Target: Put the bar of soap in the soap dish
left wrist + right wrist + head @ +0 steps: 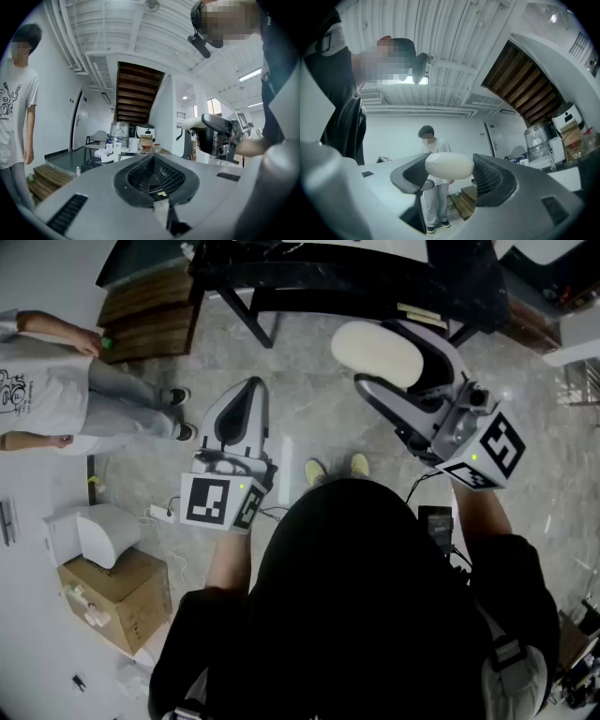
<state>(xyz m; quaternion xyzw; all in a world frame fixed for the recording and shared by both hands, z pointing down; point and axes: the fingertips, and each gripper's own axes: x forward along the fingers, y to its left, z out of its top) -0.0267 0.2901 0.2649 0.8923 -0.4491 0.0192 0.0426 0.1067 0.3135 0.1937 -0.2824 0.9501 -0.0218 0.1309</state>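
Left gripper (153, 158): the jaws are seen closed tip to tip, and nothing is held between them. It is placed left of centre in the head view.
Right gripper (392, 369): the jaws are spread wide and clamped on the bar of soap. It is placed right of centre, toward the top of the head view.
Bar of soap (449, 166): a cream, smooth oval. It is gripped by its two ends between the dark ribbed pads and carried in the air over the grey stone floor (309, 409).
Operator: a black top is worn, and yellow shoes (323, 471) are seen between the two grippers.
Bystander (42, 395): a white printed T-shirt is worn; the bystander is stood at the left edge of the head view.
Black table (328, 273): it is set along the top edge.
Wooden steps (145, 315): upper left.
Cardboard box (117, 601): lower left, on the floor.
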